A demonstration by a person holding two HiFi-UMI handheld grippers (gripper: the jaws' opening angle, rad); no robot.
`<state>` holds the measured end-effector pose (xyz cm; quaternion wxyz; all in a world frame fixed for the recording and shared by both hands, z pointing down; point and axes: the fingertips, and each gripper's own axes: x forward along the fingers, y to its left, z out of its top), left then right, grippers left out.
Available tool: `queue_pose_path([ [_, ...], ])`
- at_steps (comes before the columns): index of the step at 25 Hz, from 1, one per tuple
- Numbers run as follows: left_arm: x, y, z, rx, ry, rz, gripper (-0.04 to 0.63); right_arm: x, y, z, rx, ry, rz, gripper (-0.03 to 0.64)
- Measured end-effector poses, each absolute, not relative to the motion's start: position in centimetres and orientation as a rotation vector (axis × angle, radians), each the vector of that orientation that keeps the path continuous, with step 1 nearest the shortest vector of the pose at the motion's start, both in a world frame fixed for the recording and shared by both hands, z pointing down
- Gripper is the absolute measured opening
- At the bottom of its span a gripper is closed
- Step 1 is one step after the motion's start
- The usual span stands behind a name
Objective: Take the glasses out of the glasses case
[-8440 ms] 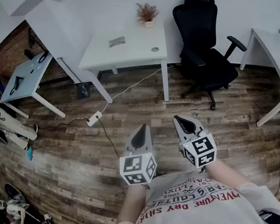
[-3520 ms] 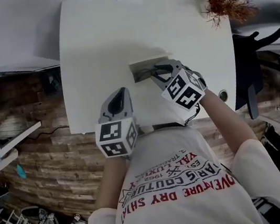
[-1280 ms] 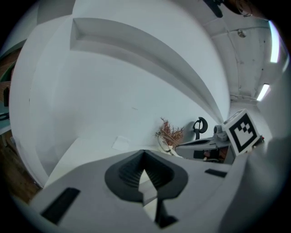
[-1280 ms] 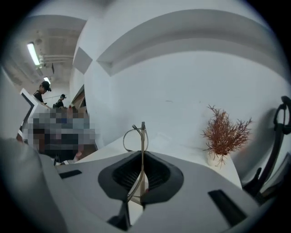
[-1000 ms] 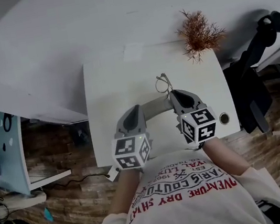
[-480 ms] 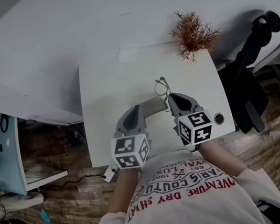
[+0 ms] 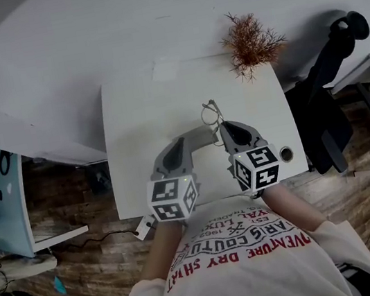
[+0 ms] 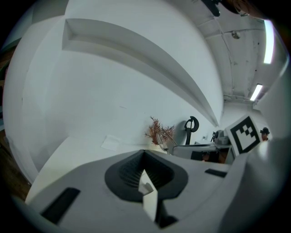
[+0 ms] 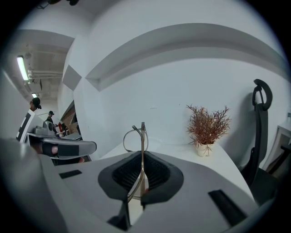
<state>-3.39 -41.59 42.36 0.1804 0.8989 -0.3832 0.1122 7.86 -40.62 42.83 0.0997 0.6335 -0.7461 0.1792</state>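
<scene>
Desk with case, glasses and plant

On the desk (image 7: 134, 117), the glasses case (image 7: 199, 138) lies near the front edge, between the left gripper (image 7: 181, 141) and the right gripper (image 7: 223, 127). The glasses (image 7: 211, 112) sit in the right gripper's jaws, just behind the case. A plant (image 7: 249, 42) stands at the far right corner, with a sheet of paper (image 7: 165, 71) left of it. A chair (image 7: 329, 88) stands right of the desk.

White table (image 7: 139, 127); grey glasses case (image 7: 200, 136); rust-brown plant (image 7: 249, 41); black chair (image 7: 318, 125).
</scene>
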Motion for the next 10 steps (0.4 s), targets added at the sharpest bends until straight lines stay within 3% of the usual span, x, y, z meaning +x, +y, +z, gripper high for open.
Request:
queue_pose_path([
  [10,-3.14,-41.14,42.32,2.544,-1.070,0.302,0.002,8.18,-39.94,42.95,1.872,-2.195,0.530,0.026],
])
